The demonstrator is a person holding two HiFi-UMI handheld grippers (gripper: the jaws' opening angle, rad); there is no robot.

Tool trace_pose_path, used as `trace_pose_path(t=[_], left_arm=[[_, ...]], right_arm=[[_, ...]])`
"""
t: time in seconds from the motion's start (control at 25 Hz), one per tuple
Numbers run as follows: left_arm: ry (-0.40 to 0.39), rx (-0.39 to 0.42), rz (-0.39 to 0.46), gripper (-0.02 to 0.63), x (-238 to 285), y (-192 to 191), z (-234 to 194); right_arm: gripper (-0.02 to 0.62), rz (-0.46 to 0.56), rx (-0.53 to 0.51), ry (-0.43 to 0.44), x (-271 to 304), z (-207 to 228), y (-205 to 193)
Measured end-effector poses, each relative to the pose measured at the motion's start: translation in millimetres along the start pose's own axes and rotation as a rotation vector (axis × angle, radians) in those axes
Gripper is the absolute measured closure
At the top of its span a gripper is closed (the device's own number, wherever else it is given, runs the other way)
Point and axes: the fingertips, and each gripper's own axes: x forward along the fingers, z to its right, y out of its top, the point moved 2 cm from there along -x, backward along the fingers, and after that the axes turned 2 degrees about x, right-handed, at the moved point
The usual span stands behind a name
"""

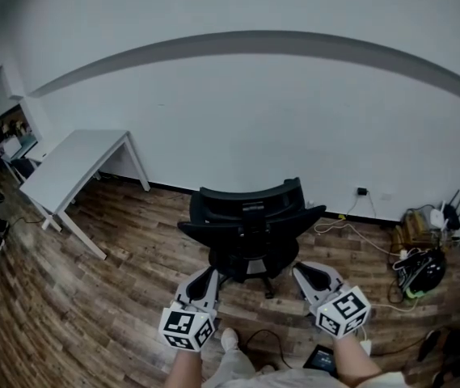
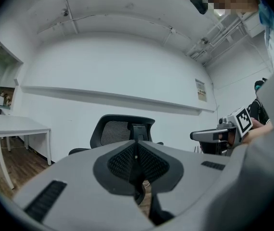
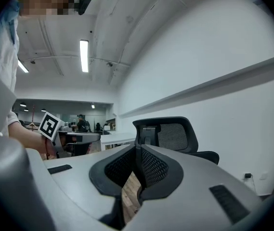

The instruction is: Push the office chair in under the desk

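Left gripper (image 1: 210, 275), right gripper (image 1: 302, 268) closed behind office chair (image 1: 250, 225); desk (image 1: 72, 168) well apart

Head view steeply down, 2 gripper views level, near, all share office chair (image 1: 250, 226)

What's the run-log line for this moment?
phase: pre-contact | office chair: not under desk, untouched | left gripper: jaws shut, empty | right gripper: jaws shut, empty

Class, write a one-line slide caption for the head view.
Shut and empty, the left tongs and right tongs face the black office chair; the white desk stands apart at left.
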Motion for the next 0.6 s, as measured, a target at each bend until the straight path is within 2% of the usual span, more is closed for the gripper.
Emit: trace_pose_path(t=[0.16, 0.32, 0.6], left_arm=[[-0.003, 0.009, -0.004, 0.597, 23, 4, -18], [-0.007, -0.005, -0.026, 0.488, 43, 3, -41], [-0.002, -0.016, -0.037, 0.467, 70, 4, -72]], right_arm=[[0.554, 0.003, -0.003, -0.007, 19, 14, 7], [0.498, -0.003, 0.006, -0.016, 37, 28, 8], [0.440, -0.022, 0.031, -0.061, 66, 55, 6]])
